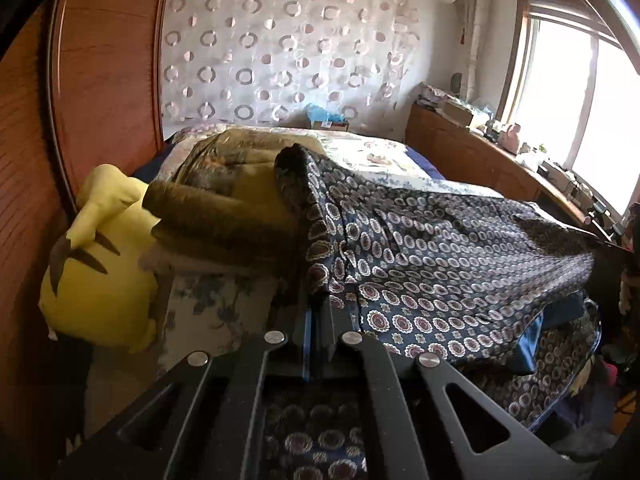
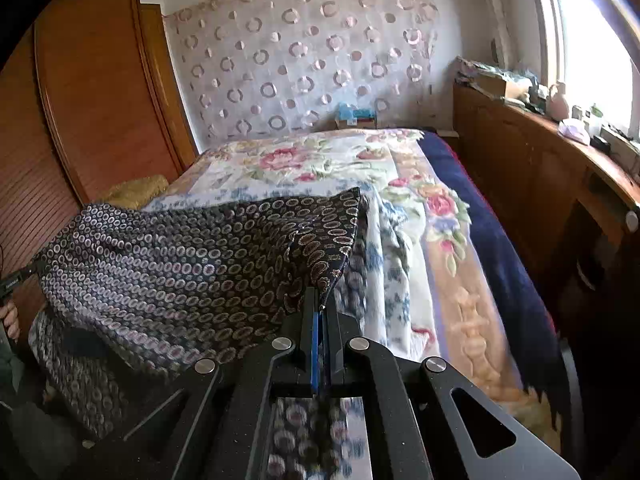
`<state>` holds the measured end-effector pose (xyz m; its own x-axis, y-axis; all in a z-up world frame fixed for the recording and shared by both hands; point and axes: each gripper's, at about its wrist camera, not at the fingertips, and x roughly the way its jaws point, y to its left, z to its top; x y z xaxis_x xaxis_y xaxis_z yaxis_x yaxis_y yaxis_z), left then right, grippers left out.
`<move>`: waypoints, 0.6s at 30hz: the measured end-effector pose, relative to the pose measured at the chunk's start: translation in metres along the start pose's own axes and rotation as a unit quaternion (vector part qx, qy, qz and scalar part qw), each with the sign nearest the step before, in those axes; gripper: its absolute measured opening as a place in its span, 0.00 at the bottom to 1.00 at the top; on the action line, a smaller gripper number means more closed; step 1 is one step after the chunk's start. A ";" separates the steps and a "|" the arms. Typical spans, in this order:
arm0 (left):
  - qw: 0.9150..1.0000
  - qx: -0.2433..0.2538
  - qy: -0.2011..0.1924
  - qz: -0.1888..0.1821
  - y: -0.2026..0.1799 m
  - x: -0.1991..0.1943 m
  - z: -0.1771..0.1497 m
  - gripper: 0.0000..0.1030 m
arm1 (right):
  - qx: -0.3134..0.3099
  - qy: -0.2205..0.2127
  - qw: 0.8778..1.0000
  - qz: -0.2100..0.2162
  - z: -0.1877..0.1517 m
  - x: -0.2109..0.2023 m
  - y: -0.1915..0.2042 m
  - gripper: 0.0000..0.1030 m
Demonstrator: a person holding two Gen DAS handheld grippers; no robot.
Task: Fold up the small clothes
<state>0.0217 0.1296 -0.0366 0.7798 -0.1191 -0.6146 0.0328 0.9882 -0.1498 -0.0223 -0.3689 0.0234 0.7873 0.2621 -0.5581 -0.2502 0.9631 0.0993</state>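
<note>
Closest in, the left gripper (image 1: 318, 312) is clamped tight on one corner of the patterned garment (image 1: 440, 248), and the right gripper (image 2: 320, 312) is pinched shut on the opposite corner, so the cloth hangs stretched between the two above the bed (image 2: 400, 168). To fold cleanly, I judge both corners should travel together, level, with the span kept taut before laying down. Counted: one garment held, two grippers. Left of the left gripper sits one yellow plush (image 1: 96, 264); ahead, one olive blanket (image 1: 224, 208).
</note>
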 end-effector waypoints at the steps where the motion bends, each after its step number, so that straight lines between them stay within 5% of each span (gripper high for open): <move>1: 1.000 0.001 0.000 0.003 0.001 -0.001 -0.002 0.02 | 0.001 0.001 1.000 0.000 -0.002 -0.004 0.001 0.01; 18: 1.000 -0.012 -0.001 0.017 0.020 -0.017 -0.009 0.02 | -0.016 0.002 1.000 -0.009 0.004 -0.057 0.010 0.01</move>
<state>0.0035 0.1501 -0.0363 0.7809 -0.0863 -0.6187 -0.0082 0.9889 -0.1483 -0.0671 -0.3739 0.0597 0.7891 0.2450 -0.5633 -0.2545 0.9650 0.0632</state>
